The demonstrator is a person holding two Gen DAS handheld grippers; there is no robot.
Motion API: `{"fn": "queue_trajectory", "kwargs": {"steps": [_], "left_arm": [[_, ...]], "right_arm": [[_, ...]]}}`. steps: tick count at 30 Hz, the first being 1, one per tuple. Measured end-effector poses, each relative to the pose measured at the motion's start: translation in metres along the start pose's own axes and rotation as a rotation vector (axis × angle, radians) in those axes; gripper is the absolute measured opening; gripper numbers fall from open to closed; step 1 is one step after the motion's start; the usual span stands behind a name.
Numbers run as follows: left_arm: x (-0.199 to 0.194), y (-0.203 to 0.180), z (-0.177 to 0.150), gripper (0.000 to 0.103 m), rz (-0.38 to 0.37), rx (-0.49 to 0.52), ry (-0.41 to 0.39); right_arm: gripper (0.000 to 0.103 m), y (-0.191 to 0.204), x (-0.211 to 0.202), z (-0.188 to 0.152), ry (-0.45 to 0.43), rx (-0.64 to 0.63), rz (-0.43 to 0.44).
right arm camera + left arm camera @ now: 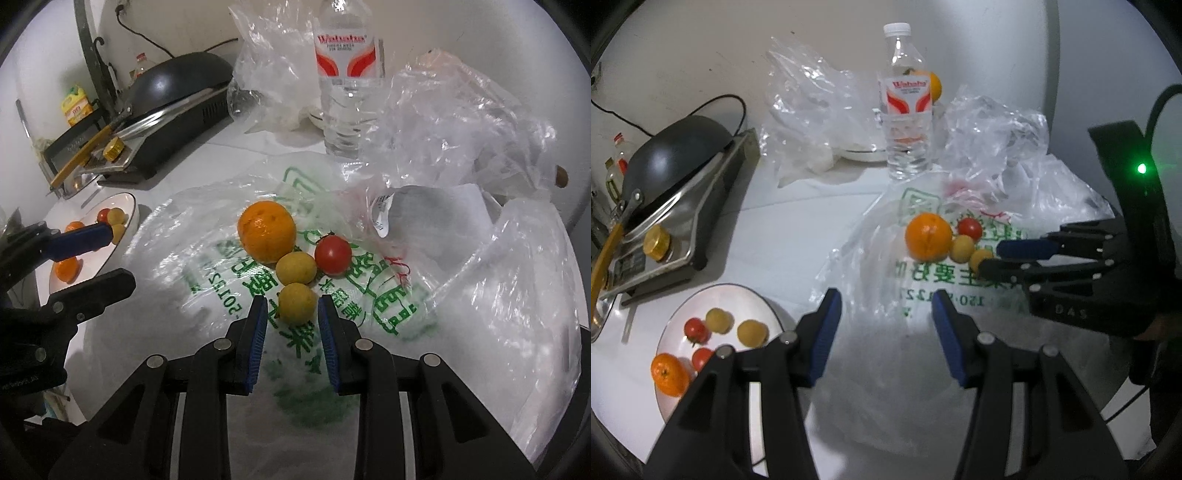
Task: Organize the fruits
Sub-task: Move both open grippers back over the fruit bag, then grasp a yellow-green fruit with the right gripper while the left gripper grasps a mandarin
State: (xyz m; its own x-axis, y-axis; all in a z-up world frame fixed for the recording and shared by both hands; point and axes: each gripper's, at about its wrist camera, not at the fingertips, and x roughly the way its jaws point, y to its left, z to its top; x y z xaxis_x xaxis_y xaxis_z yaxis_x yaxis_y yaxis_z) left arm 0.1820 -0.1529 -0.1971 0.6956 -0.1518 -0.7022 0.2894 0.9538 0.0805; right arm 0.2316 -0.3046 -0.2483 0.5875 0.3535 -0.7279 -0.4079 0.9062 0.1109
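On a clear plastic bag with green print [332, 317] lie an orange [266, 231], a red tomato [333, 254] and two small yellow fruits [296, 268] [296, 303]. My right gripper [292, 308] is open, its blue pads on either side of the nearer yellow fruit, not closed on it. In the left wrist view the same fruits [929, 235] lie ahead and the right gripper [991, 256] reaches in from the right. My left gripper [886, 306] is open and empty above the bag. A white plate [676, 321] at lower left holds an orange, two tomatoes and two yellow fruits.
A water bottle [905, 110] stands at the back with an orange [934, 85] behind it. Crumpled clear bags [993, 140] lie around it. A gas stove with a dark wok [672, 155] sits at the left. The plate also shows in the right wrist view [127, 225].
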Motion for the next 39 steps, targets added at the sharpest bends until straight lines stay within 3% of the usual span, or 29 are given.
{"fn": "queue_trajectory", "kwargs": {"steps": [11, 22, 39], "left_arm": [[0.021, -0.005, 0.013, 0.053, -0.030, 0.037, 0.024], [0.037, -0.023, 0.028, 0.052, -0.072, 0.075, 0.043], [0.083, -0.034, 0.057, 0.052, -0.068, 0.119, 0.069]], "right_arm": [[0.027, 0.003, 0.014, 0.002, 0.031, -0.025, -0.002], [0.027, -0.022, -0.011, 0.004, -0.039, 0.011, -0.004], [0.027, -0.048, -0.013, -0.002, -0.062, 0.063, 0.004]]}}
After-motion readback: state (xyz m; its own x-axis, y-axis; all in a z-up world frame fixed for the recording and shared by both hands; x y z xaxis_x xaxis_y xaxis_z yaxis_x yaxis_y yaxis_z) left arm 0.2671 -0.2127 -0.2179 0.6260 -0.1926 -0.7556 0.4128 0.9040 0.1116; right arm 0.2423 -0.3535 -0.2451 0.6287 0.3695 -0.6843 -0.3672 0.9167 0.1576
